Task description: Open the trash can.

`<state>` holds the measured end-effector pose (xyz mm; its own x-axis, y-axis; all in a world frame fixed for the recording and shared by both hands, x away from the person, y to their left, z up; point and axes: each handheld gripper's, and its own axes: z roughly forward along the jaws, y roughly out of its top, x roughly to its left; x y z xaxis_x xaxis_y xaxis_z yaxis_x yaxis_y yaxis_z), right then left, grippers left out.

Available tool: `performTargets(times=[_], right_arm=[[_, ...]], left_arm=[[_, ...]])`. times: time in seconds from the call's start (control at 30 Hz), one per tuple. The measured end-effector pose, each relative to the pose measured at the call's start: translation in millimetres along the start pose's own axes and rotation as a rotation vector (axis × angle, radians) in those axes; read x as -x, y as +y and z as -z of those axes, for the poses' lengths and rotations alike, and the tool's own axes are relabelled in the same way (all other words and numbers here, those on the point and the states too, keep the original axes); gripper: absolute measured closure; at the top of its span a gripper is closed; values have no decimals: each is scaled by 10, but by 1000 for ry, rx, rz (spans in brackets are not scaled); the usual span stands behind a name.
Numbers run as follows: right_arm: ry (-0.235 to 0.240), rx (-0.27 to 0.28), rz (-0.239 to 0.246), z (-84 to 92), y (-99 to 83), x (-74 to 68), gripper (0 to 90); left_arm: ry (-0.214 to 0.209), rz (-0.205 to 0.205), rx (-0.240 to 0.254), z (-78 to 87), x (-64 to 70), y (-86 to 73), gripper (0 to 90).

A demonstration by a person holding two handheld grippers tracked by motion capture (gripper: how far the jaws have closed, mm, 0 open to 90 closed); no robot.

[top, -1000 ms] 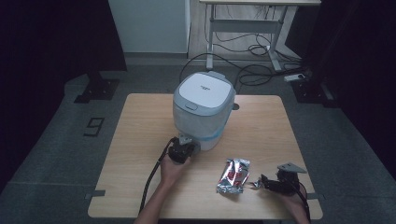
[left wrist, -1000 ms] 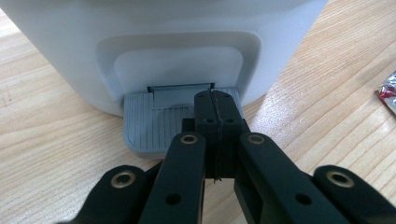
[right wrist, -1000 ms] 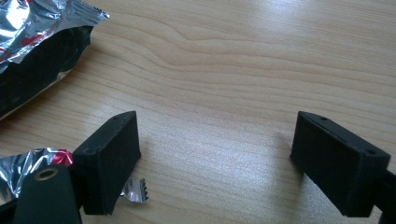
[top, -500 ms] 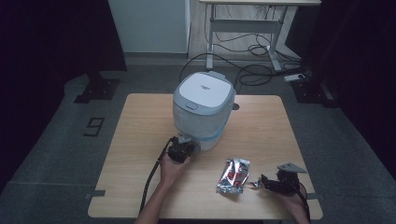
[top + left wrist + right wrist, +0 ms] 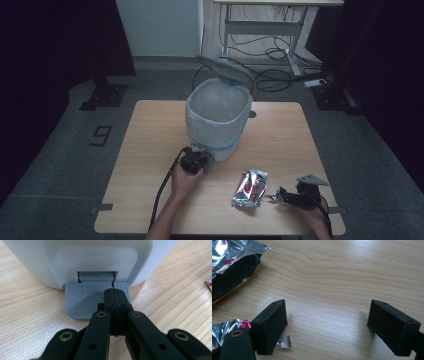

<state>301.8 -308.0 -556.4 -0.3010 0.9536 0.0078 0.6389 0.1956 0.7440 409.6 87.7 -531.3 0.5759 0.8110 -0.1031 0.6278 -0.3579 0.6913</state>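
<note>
A white pedal bin (image 5: 217, 120) with a clear liner stands mid-table, its grey lid (image 5: 225, 69) raised at the back. My left gripper (image 5: 194, 161) is at the bin's front base. In the left gripper view its jaws (image 5: 115, 296) are shut together, tips resting on the grey ribbed pedal (image 5: 82, 302). A crumpled silver and red foil packet (image 5: 250, 189) lies flat on the table to the right. My right gripper (image 5: 280, 196) sits just right of it, open and empty (image 5: 328, 325). The packet (image 5: 229, 255) lies to the upper left of its jaws, with a torn foil scrap (image 5: 284, 342) by the left jaw.
The wooden table (image 5: 150, 130) has bare room on its left half and behind the bin to the right. A cable trails from the left gripper toward the front edge. Beyond the table stand a desk frame with floor cables and dark stands.
The bin's lid, closed in both earlier frames, now stands raised and the liner inside is exposed. Both grippers and the foil packet stay where they were.
</note>
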Motion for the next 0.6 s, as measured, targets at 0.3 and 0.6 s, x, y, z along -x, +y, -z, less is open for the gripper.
performTargets(times=[0.3,0.6], right_arm=[[-3,1,-3,1,-1,-4,153],[0,1,-5,1,1,-2,159]], left_arm=[[-2,-9,15,0,-3,-24,900],[-5,-2,14,0,-7,-20,900]])
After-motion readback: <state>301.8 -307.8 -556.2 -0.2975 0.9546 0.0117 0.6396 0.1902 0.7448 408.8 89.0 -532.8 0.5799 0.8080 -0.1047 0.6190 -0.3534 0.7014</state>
